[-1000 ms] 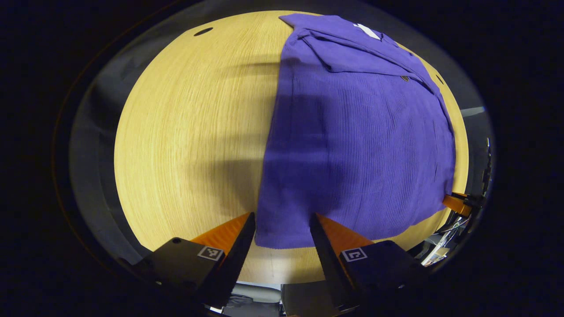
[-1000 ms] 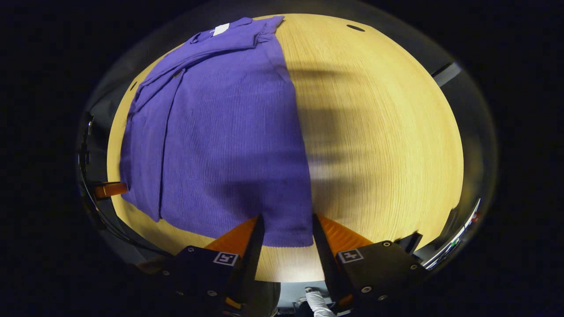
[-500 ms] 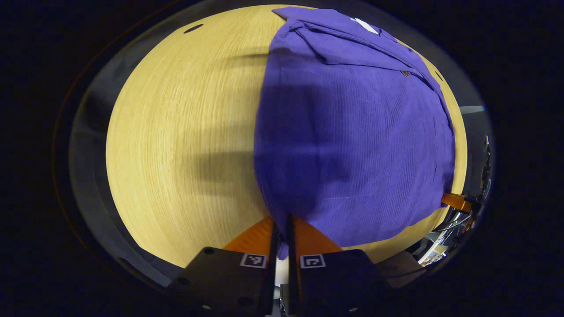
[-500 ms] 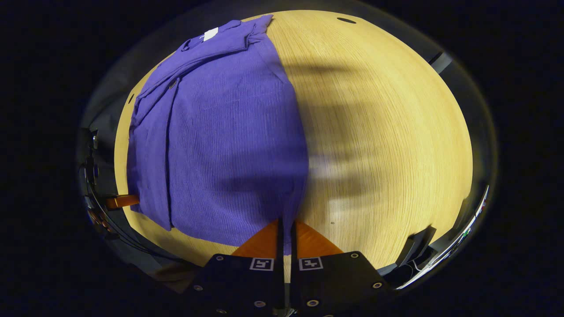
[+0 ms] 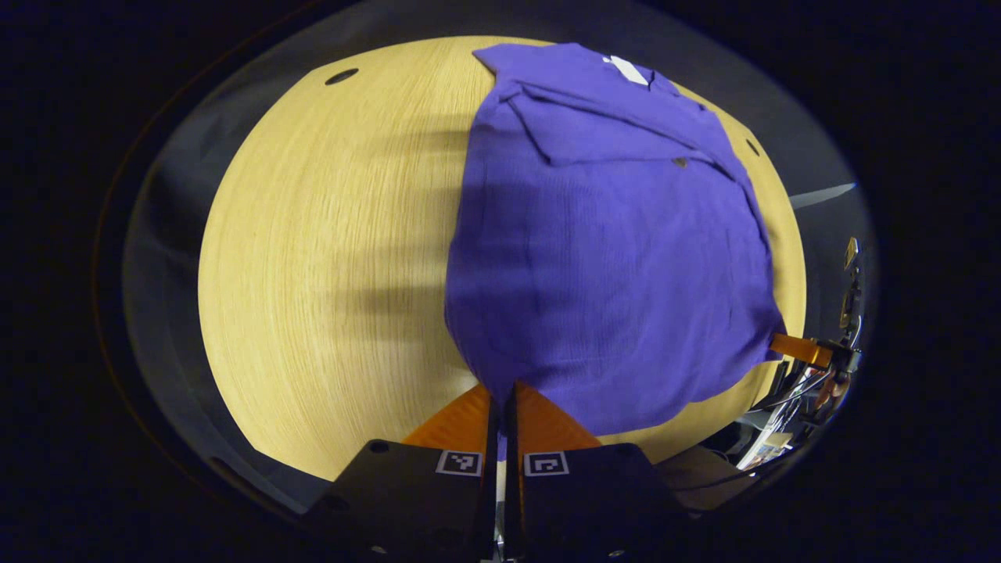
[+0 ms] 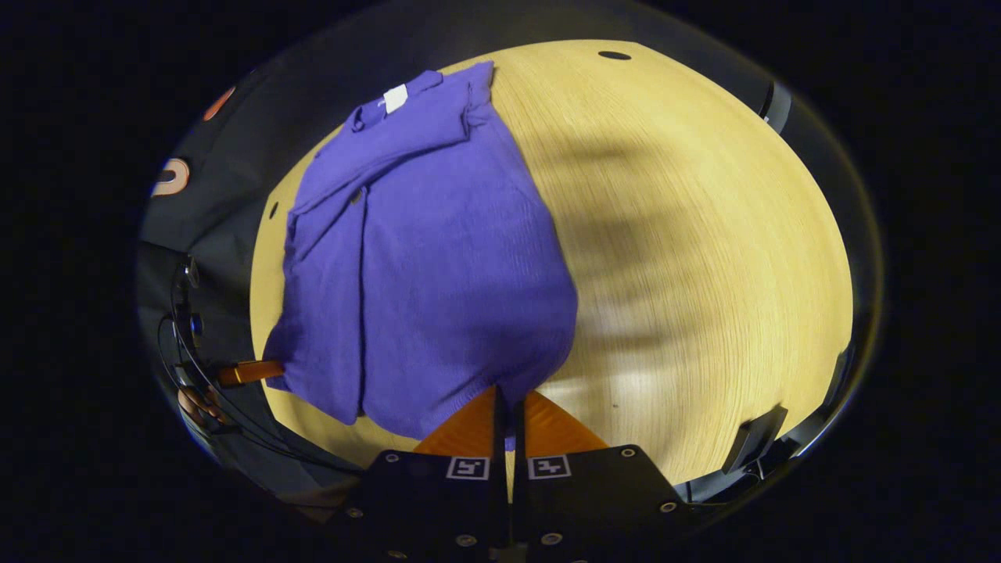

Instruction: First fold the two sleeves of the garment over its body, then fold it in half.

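Since one second ago both claws have closed: then their fingers stood apart on either side of the garment's near hem, and now each pair is pressed together on the cloth. Since half a second ago the hem has come up from the table (image 5: 313, 258), and the purple garment (image 5: 610, 258) looks smaller and more gathered at its near end.

In the left gripper view the left claw (image 5: 503, 391) is clamped on the near corner of the garment, and the cloth rises in a rounded bulge from the fingers toward the collar. The other corner of the hem is held at the far right by the right claw (image 5: 782, 344), whose fingers touch the cloth edge there.

In the right gripper view the right claw (image 6: 508, 395) is clamped on its own corner of the garment (image 6: 438, 266), and the left claw (image 6: 270, 369) pinches the opposite corner beside the table (image 6: 704, 258) edge. Both sleeves lie folded over the body, near the collar with its white label (image 6: 395, 98). The far part of the garment rests flat on the table.
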